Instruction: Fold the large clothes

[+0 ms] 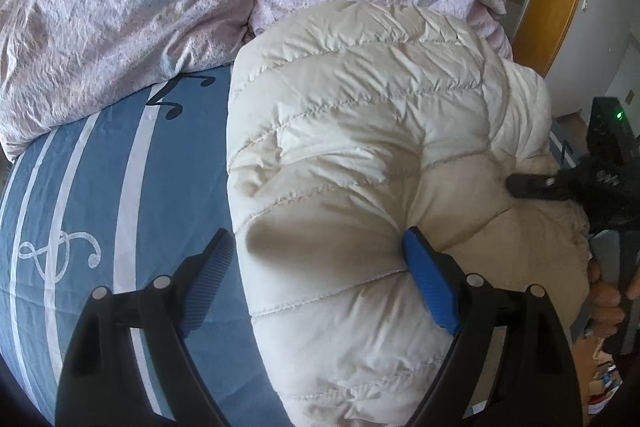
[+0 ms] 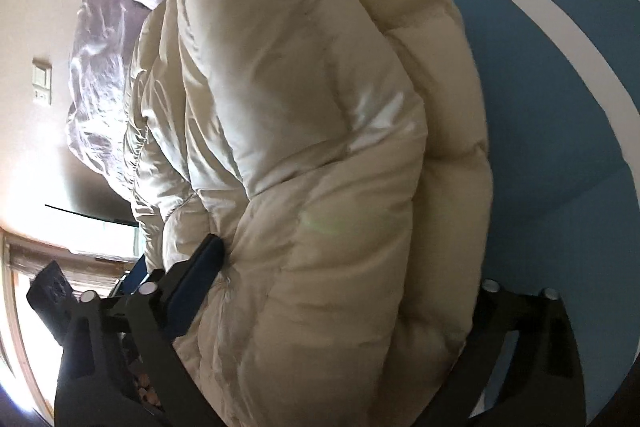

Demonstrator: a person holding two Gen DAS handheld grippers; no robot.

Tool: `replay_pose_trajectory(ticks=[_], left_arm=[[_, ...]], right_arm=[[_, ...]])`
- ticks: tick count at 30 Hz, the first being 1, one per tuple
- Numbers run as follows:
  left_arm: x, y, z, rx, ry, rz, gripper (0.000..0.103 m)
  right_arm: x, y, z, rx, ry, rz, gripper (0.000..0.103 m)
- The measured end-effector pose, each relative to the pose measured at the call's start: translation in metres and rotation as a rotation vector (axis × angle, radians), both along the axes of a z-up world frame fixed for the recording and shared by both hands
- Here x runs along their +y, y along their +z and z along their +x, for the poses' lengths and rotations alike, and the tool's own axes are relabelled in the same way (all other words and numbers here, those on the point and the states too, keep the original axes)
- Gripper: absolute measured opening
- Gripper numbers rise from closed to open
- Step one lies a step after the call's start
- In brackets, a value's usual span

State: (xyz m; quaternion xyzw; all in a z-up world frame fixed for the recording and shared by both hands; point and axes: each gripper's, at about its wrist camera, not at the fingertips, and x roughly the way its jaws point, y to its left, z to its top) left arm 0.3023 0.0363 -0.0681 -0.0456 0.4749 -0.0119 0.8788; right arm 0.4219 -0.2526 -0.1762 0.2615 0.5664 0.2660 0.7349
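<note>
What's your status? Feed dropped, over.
Both grippers wide, left and right, each straddling the jacket. Jacket bunched on bed. Duvet behind, clear.

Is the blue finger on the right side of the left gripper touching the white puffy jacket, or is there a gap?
Touching. In the left wrist view that blue finger presses into the white jacket and dents it.

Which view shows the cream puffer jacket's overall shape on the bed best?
The left wrist view: the cream puffer jacket lies folded on the blue bedsheet, with most of its outline visible. The right wrist view shows it close up and tilted, its near end cut off.
</note>
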Motion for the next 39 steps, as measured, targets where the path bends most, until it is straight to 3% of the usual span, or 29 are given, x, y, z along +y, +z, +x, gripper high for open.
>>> replay_pose_trajectory(ticks=[4,7,13,27,39], left_arm=[[0.013,0.007,0.004,-0.001,0.013,-0.037,0.086],[0.022,0.010,0.010,0.006,0.017,-0.076,0.086],[0.036,0.010,0.024,0.030,0.022,-0.144,0.085],[0.032,-0.017,0.045,0.103,-0.029,-0.232,0.085],[0.040,-0.041,0.056,0.154,0.007,-0.385,0.089]], right_arm=[[0.006,0.008,0.002,-0.026,-0.003,0.036,0.046],[0.010,0.012,0.002,-0.043,-0.007,0.040,0.038],[0.007,0.012,-0.008,-0.061,-0.023,0.034,0.033],[0.007,0.010,-0.004,-0.042,-0.037,0.031,0.033],[-0.001,0.004,-0.001,-0.017,-0.043,0.061,0.034]])
